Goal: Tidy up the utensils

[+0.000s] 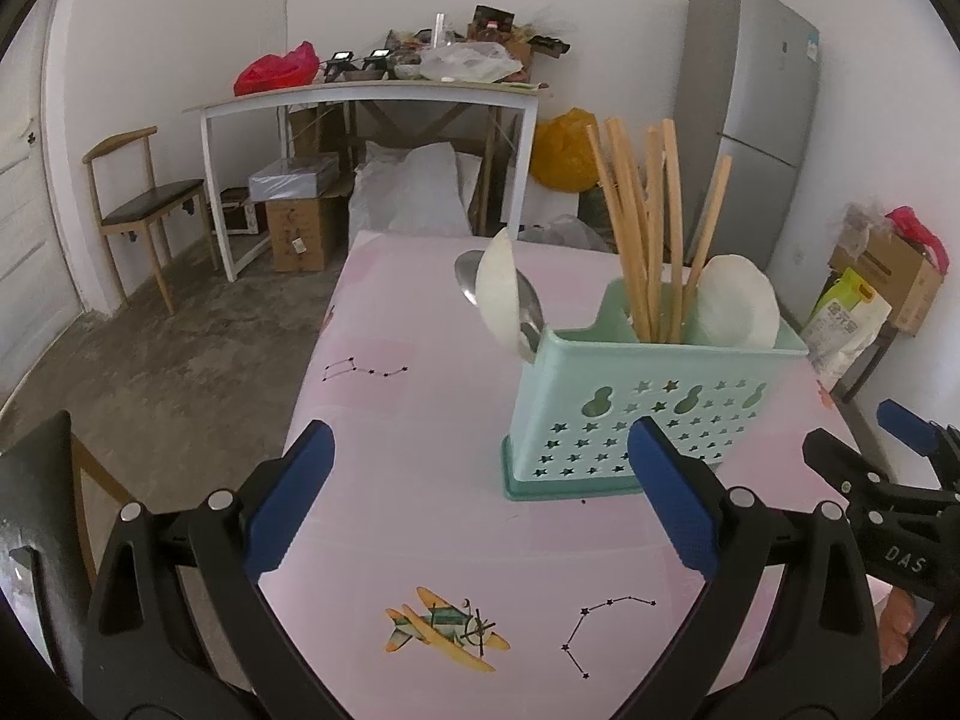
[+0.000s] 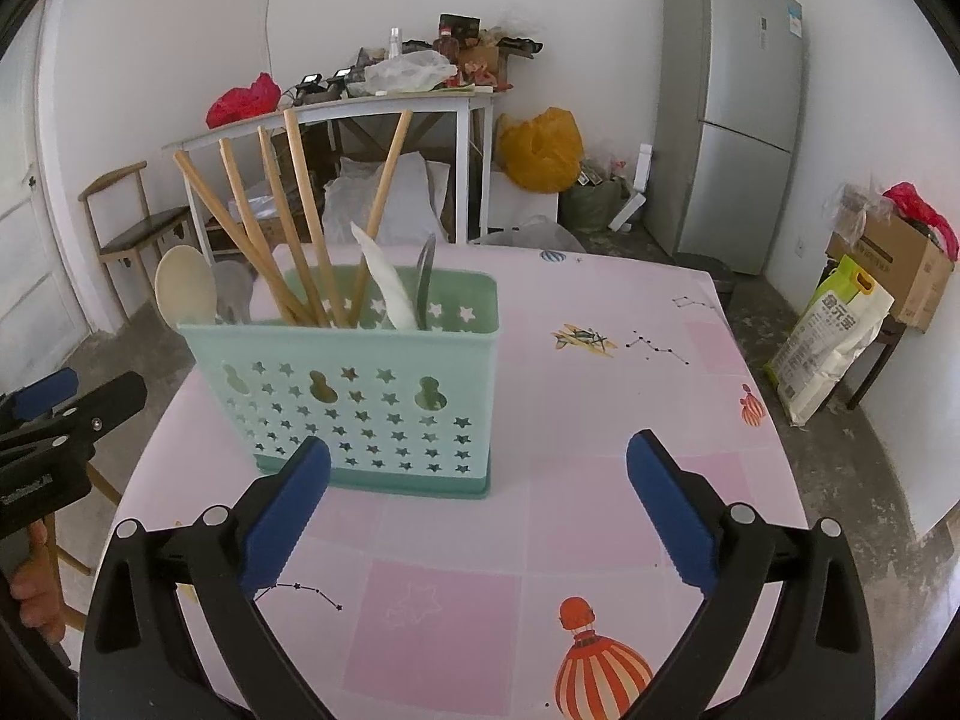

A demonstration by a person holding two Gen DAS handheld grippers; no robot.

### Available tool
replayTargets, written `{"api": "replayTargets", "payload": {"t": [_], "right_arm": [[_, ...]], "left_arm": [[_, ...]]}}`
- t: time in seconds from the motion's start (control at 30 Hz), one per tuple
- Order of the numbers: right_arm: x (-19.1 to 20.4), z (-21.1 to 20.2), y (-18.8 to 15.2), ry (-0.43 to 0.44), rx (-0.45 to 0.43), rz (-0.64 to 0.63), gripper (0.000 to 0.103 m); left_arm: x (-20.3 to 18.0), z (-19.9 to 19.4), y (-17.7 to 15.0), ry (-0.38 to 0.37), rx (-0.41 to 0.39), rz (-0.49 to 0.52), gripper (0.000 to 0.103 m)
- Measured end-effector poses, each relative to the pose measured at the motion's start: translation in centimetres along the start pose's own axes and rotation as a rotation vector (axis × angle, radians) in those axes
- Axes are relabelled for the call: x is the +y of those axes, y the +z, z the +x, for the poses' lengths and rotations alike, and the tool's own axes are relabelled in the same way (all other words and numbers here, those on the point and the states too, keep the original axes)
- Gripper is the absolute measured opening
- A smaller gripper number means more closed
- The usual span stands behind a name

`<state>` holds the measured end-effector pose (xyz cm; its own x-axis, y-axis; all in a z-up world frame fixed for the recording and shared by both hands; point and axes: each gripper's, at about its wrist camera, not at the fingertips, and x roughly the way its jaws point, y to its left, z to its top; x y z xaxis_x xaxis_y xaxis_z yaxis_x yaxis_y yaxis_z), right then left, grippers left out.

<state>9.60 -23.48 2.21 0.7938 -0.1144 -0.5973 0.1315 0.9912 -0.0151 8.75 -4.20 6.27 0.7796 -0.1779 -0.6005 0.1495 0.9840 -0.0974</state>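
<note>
A mint-green utensil holder (image 1: 636, 408) (image 2: 360, 390) with star-shaped holes stands on the pink table (image 1: 420, 420) (image 2: 600, 420). Several wooden chopsticks (image 1: 651, 240) (image 2: 282, 222) stand in its middle compartment. A white spoon (image 1: 499, 294) (image 2: 387, 282) and a metal spoon (image 1: 527, 306) (image 2: 425, 282) lean in one end compartment. Another white spoon (image 1: 741, 303) (image 2: 186, 291) stands in the other end. My left gripper (image 1: 480, 492) hovers open in front of the holder's left side, holding nothing. My right gripper (image 2: 480, 498) is open near the holder's front right corner, holding nothing.
Beyond the table stand a white desk (image 1: 372, 96) piled with clutter, a wooden chair (image 1: 144, 204), cardboard boxes (image 1: 300, 228), a yellow bag (image 2: 543, 147) and a grey fridge (image 2: 729, 114). A rice sack (image 2: 828, 336) and a box (image 2: 894, 264) sit at the right.
</note>
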Motion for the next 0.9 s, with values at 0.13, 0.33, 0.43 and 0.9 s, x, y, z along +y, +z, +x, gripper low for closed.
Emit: {"api": "replayTargets", "payload": {"t": [0.13, 0.33, 0.43, 0.9], "right_arm": [[0.1, 0.0, -0.1, -0.008, 0.002, -0.002, 0.096], [0.1, 0.0, 0.0, -0.017, 0.004, 0.01, 0.096], [0.1, -0.1, -0.2, -0.025, 0.005, 0.007, 0.096], [-0.2, -0.6, -0.8, -0.112, 0.0, 0.04, 0.096]], "left_arm": [[-0.2, 0.2, -0.1, 0.024, 0.008, 0.004, 0.094], [-0.4, 0.2, -0.2, 0.073, 0.003, 0.021, 0.094], [-0.6, 0.3, -0.4, 0.092, -0.001, 0.046, 0.095], [-1.2, 0.9, -0.5, 0.043, 0.01, 0.1, 0.094]]}}
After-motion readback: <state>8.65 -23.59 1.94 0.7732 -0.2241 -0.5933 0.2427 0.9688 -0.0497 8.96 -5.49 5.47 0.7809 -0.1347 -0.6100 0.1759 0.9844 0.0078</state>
